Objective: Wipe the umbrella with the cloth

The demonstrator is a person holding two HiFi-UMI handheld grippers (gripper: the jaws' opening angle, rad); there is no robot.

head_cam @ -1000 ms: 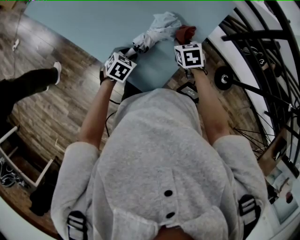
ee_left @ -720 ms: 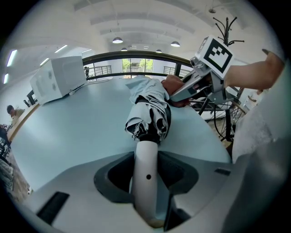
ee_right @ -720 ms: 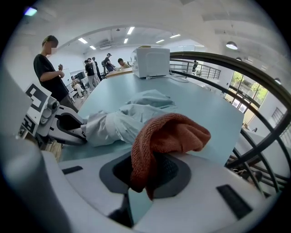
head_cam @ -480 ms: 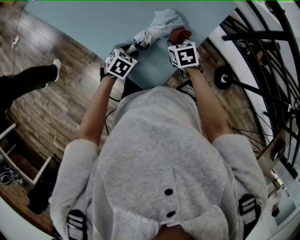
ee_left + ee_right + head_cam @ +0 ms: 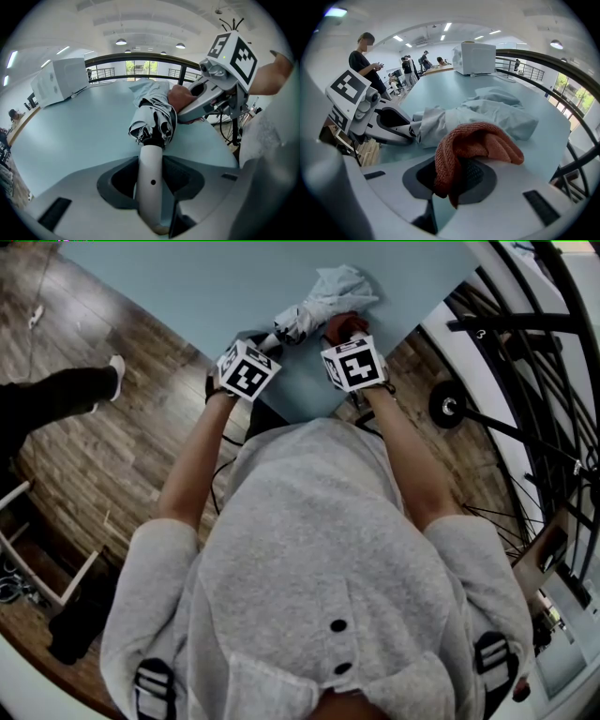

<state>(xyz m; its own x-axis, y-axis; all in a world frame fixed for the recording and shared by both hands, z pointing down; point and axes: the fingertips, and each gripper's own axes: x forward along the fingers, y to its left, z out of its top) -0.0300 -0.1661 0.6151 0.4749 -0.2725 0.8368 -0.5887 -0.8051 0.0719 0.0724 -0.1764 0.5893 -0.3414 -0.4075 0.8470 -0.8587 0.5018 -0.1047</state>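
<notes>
A: What are the left tongs (image 5: 150, 182) doing?
B: Clamping the white handle (image 5: 150, 159) of the umbrella (image 5: 155, 112), jaws standing wide around it.
A: And the right tongs (image 5: 454, 180)?
B: Pinching a rust cloth (image 5: 476, 140) that is bunching over the jaws.
A: Where is the umbrella lying?
B: Folded on the worktop (image 5: 84, 126), just past both tongs, its pale canopy touching the cloth.
A: Farther off?
B: A white box (image 5: 474, 57) is sitting on the worktop.
</notes>
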